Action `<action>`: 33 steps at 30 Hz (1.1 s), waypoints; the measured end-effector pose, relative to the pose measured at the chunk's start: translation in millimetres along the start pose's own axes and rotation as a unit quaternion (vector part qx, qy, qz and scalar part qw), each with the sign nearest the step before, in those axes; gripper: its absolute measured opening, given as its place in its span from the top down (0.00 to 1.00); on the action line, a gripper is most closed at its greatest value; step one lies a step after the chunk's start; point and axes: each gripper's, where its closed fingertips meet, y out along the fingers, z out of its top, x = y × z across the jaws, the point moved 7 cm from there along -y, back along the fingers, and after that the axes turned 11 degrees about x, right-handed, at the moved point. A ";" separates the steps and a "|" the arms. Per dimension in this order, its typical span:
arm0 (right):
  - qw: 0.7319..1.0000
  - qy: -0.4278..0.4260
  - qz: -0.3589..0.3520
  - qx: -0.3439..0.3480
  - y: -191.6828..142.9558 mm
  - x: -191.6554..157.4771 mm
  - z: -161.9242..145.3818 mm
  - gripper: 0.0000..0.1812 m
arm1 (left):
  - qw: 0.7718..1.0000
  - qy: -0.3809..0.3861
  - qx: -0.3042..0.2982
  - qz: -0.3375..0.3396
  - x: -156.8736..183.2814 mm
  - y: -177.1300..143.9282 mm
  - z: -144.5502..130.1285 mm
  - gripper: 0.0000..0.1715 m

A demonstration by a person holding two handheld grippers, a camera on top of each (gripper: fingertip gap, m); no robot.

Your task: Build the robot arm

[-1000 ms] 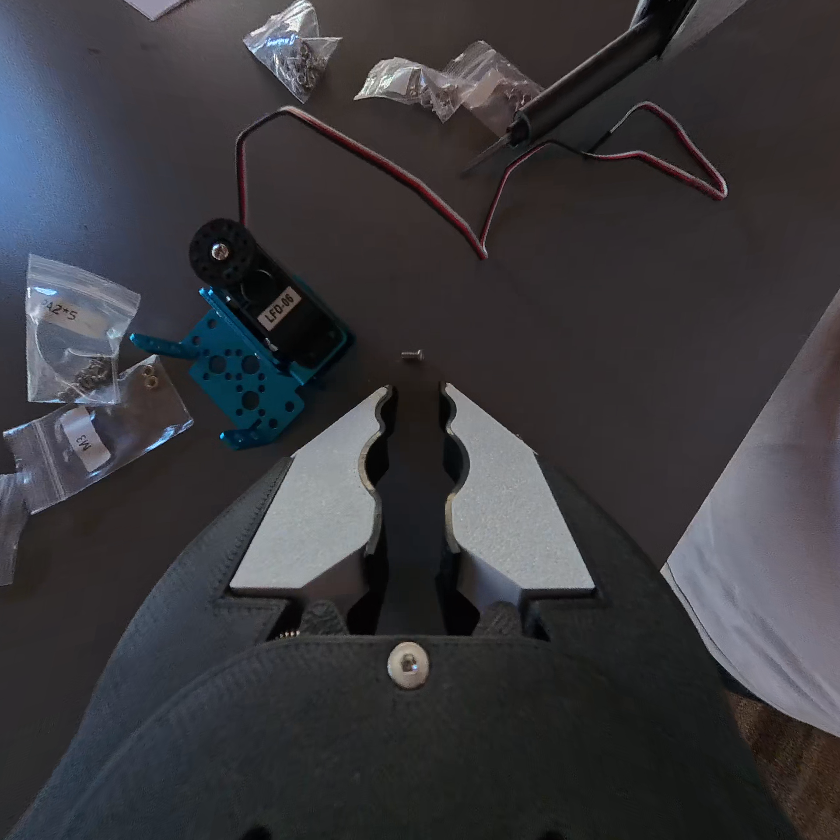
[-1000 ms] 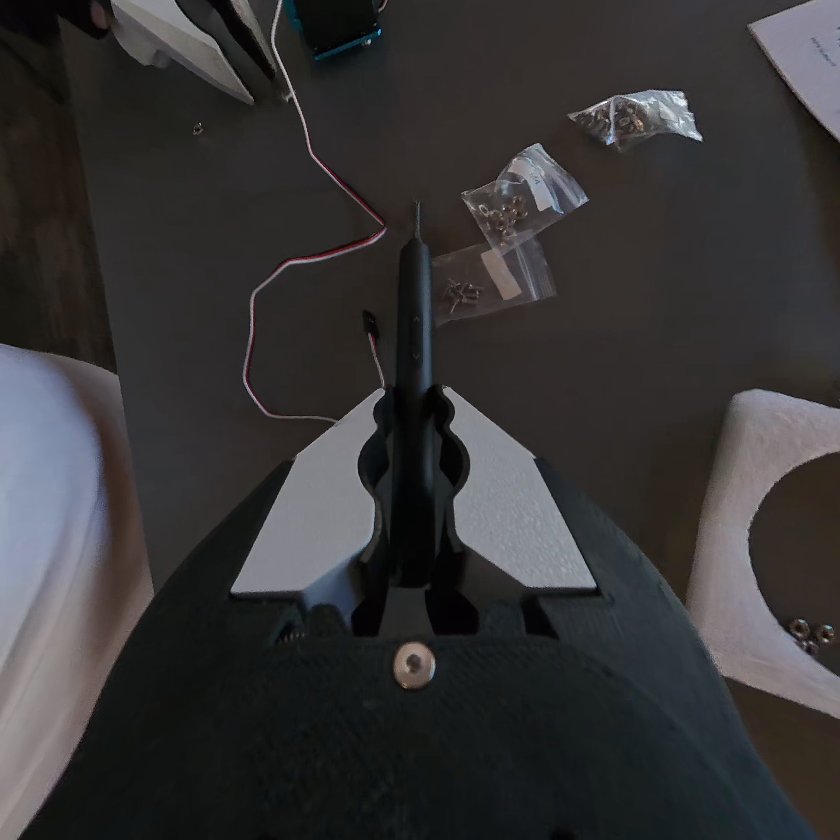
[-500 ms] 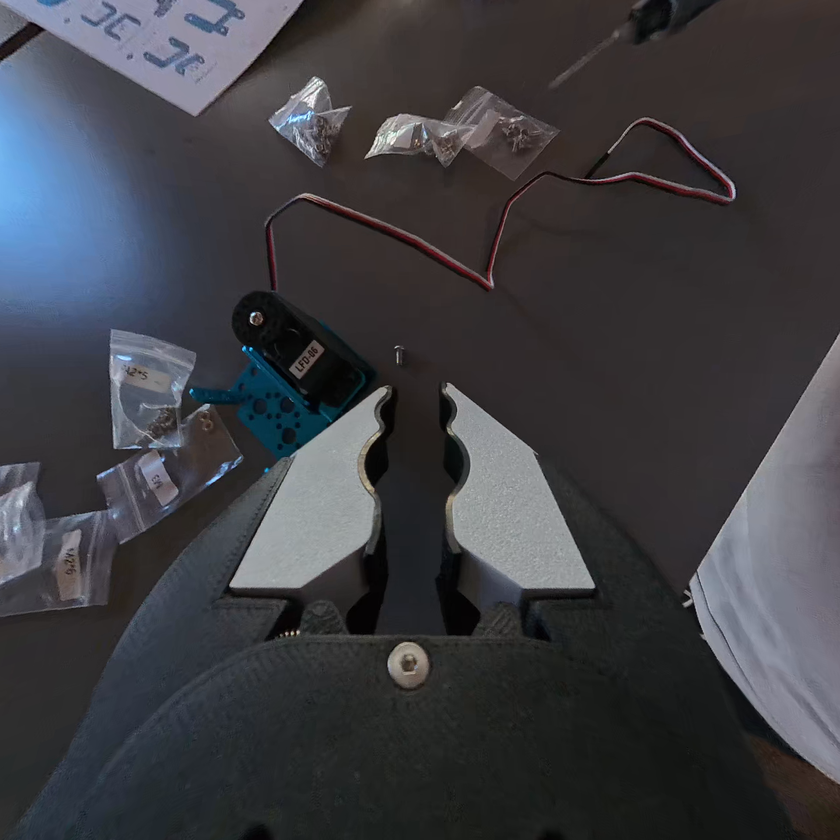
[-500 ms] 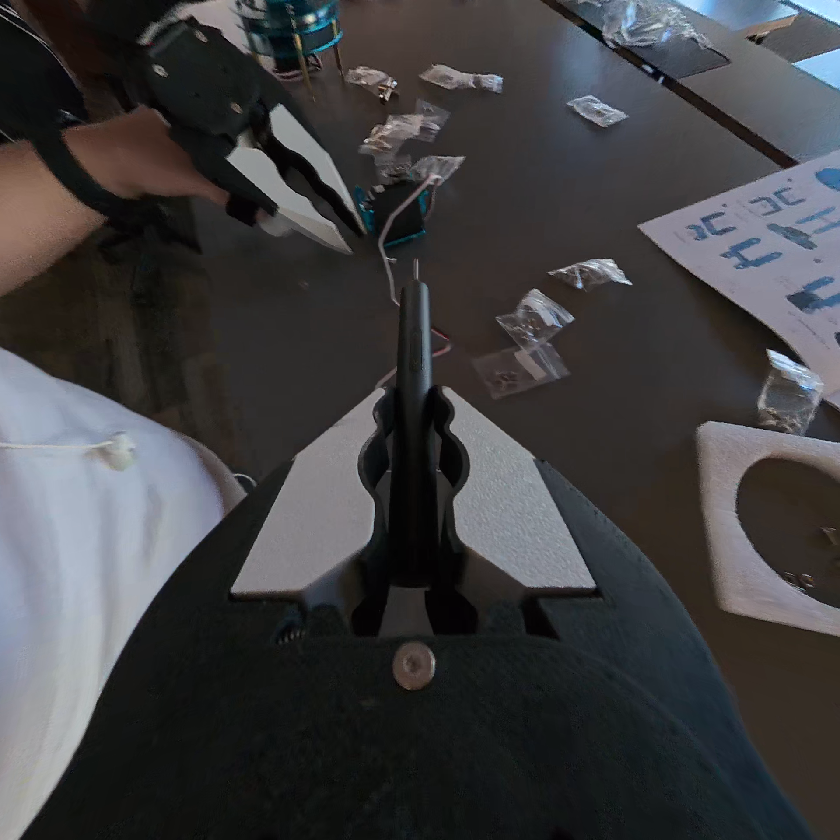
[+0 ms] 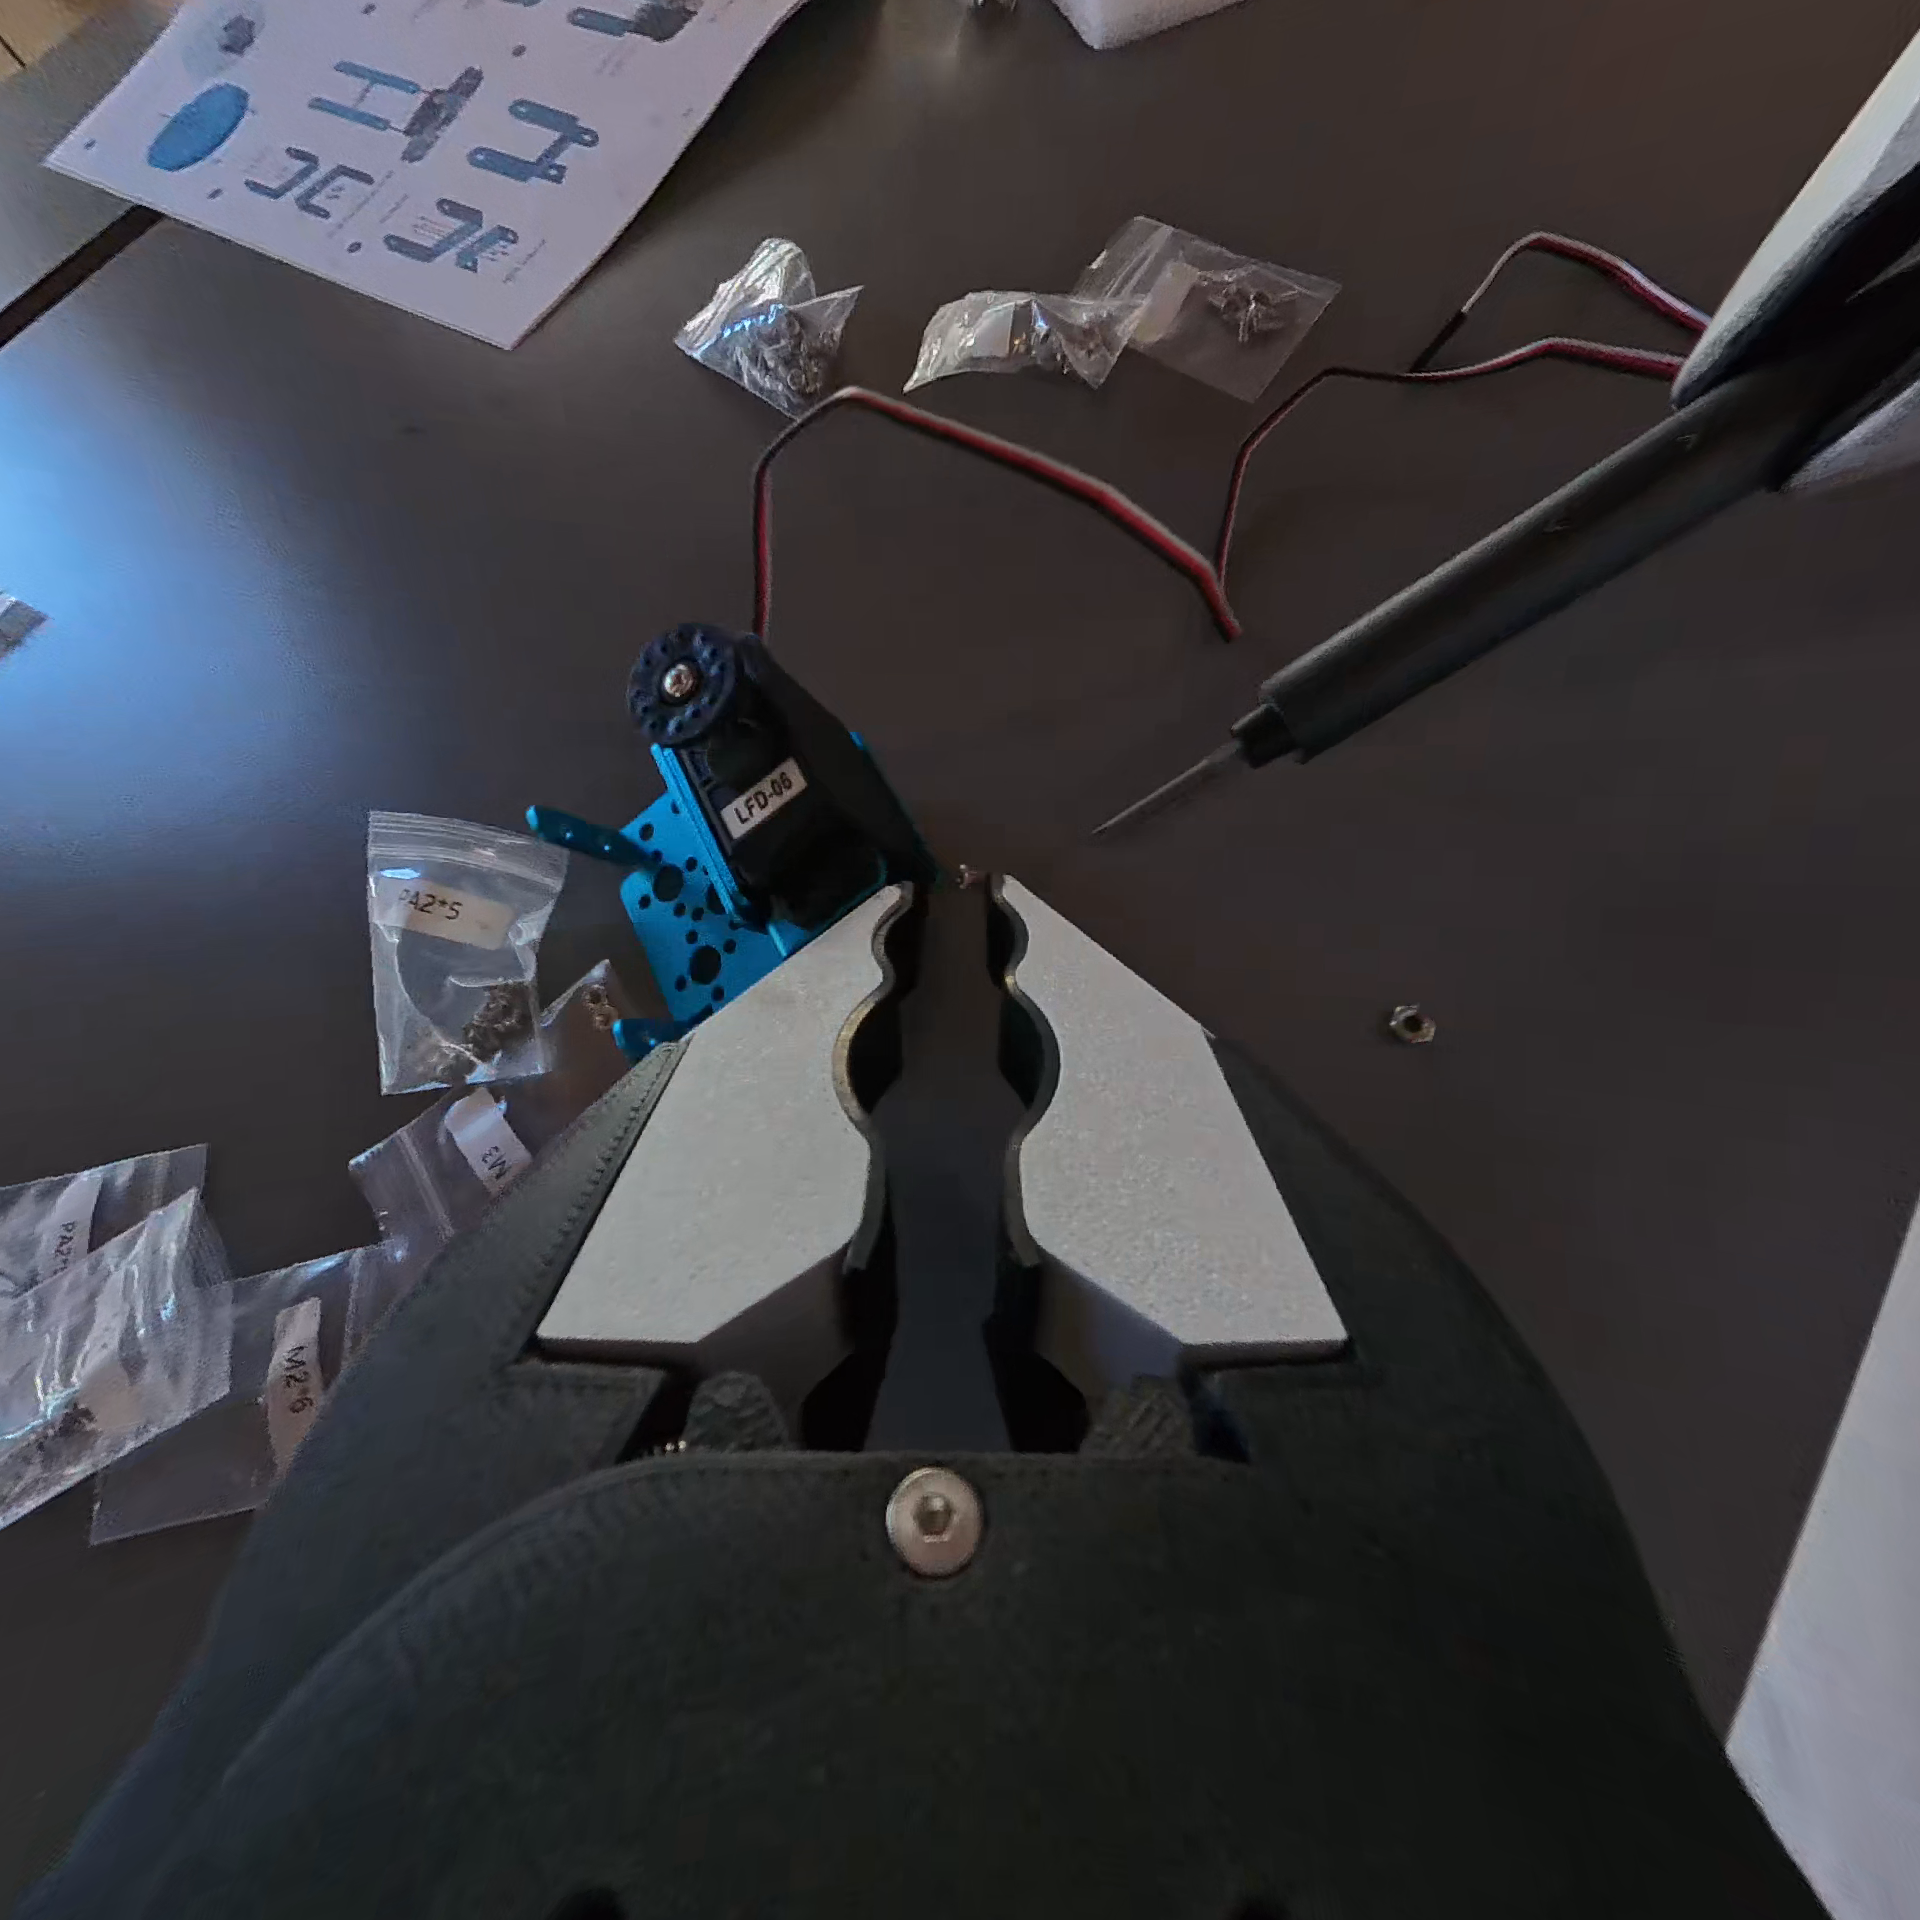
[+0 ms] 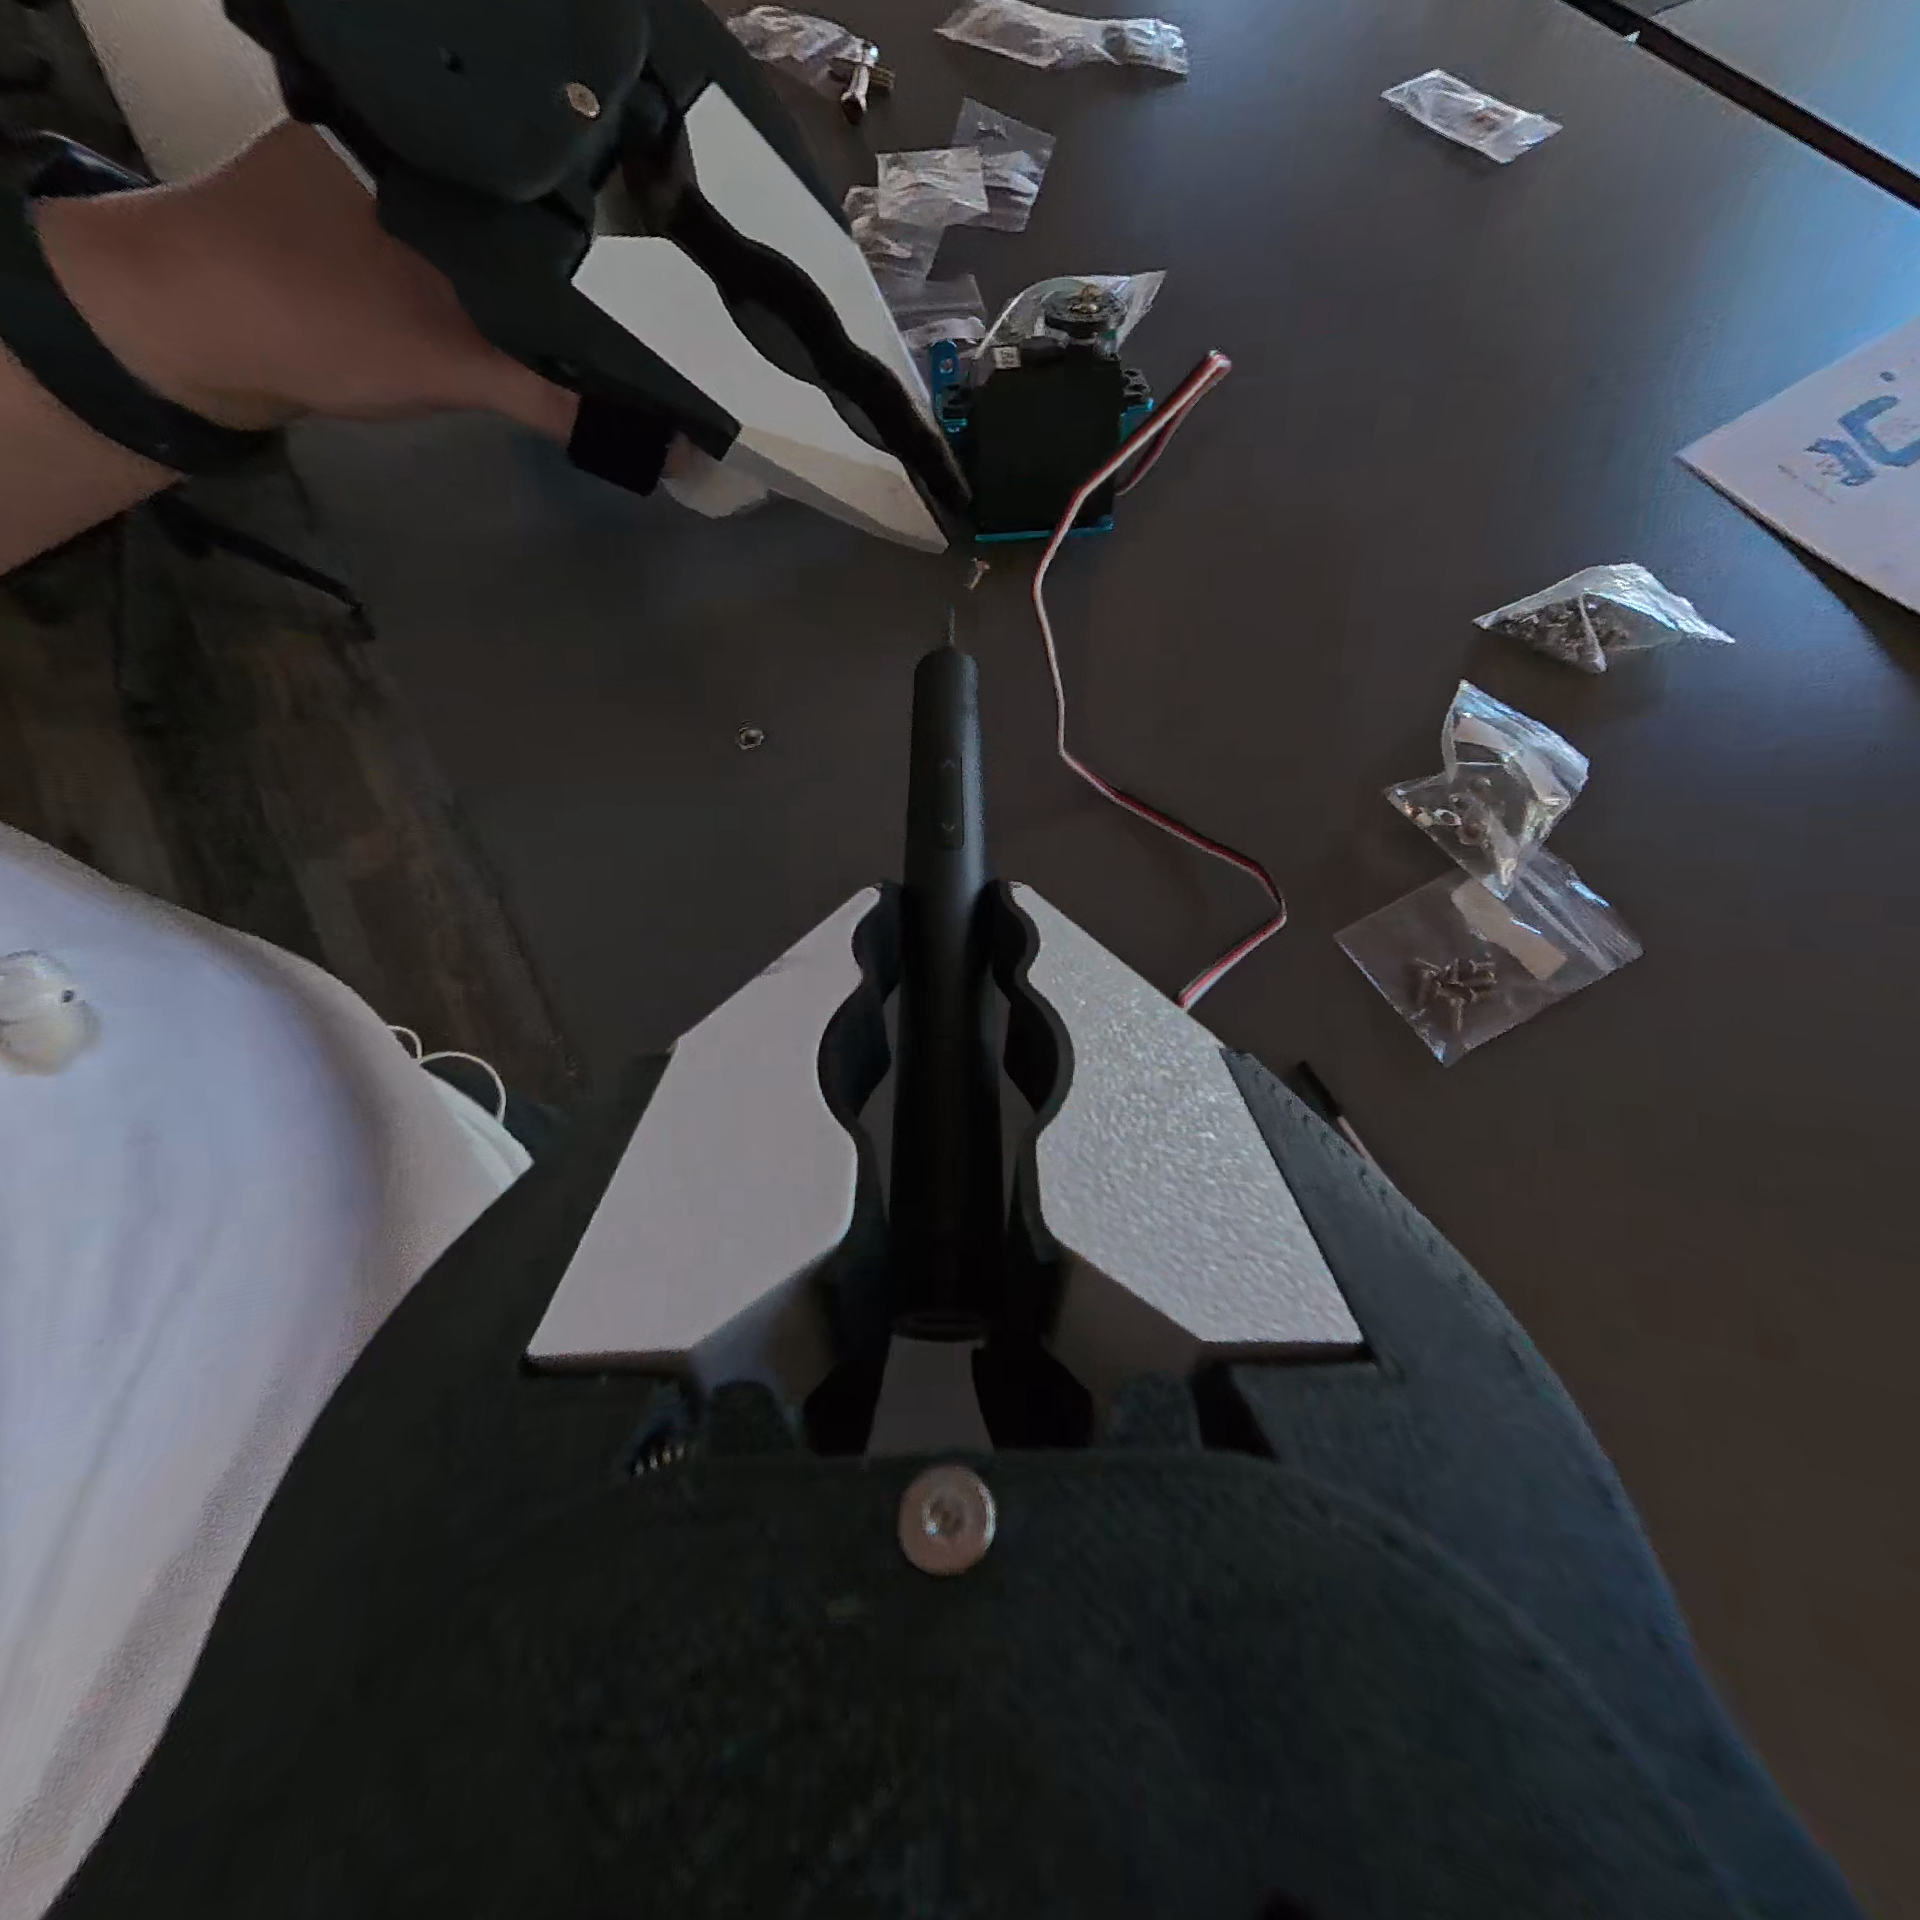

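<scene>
My left gripper is open with a narrow gap and holds nothing. A tiny screw lies on the dark table right at its tips. A black servo in a blue metal bracket sits just left of the tips, with its red-white-black wire trailing away. My right gripper is shut on a black electric screwdriver. The screwdriver's bit points at the screw and stops just short of it. In the right wrist view, the left gripper is beside the servo.
A loose nut lies right of my left gripper. Several small clear bags of hardware are scattered around. A printed sheet lies at the far left. A person's white clothing is at the table edge. My hands' fingertips stand some 15 centimetres from each other. The left tips stand about 8 centimetres off the loose nut. My right wrist view looks at it from another angle.
My left gripper has moved in on the servo, and the screw now lies at its tips. My right gripper has swung the screwdriver down, so its bit points at the screw.
</scene>
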 end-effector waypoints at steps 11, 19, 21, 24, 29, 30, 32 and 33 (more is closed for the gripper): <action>1.000 -0.022 0.002 -0.018 5.8 11.0 2.7 0.91 | 0.999 -0.040 0.008 -0.018 -1.1 -16.1 0.0 0.94; 0.998 -0.034 0.026 -0.035 -2.9 13.7 -0.6 0.91 | 0.997 -0.021 0.012 -0.069 12.2 -11.8 -3.6 0.84; 0.998 -0.034 0.028 -0.036 -4.2 12.8 -2.4 0.91 | 0.995 -0.036 0.019 -0.086 15.4 -11.0 -2.8 0.84; 0.998 -0.033 0.030 -0.035 -6.4 10.8 -3.4 0.91 | 0.994 -0.047 0.002 -0.097 17.7 -9.3 -5.6 0.84; 0.998 -0.032 0.028 -0.036 -8.8 6.1 -4.7 0.91 | 0.993 -0.045 -0.007 -0.109 24.3 -9.9 -7.2 0.84; 0.998 -0.031 0.027 -0.036 -9.2 5.1 -5.1 0.91 | 0.993 -0.044 -0.013 -0.111 25.2 -9.7 -8.2 0.83; 0.999 -0.028 0.026 -0.035 -9.7 3.3 -5.6 0.91 | 0.992 -0.041 -0.018 -0.115 26.3 -9.3 -8.9 0.83; 0.999 -0.026 0.026 -0.034 -9.8 2.3 -5.7 0.91 | 0.992 -0.040 -0.020 -0.118 27.0 -9.0 -9.1 0.83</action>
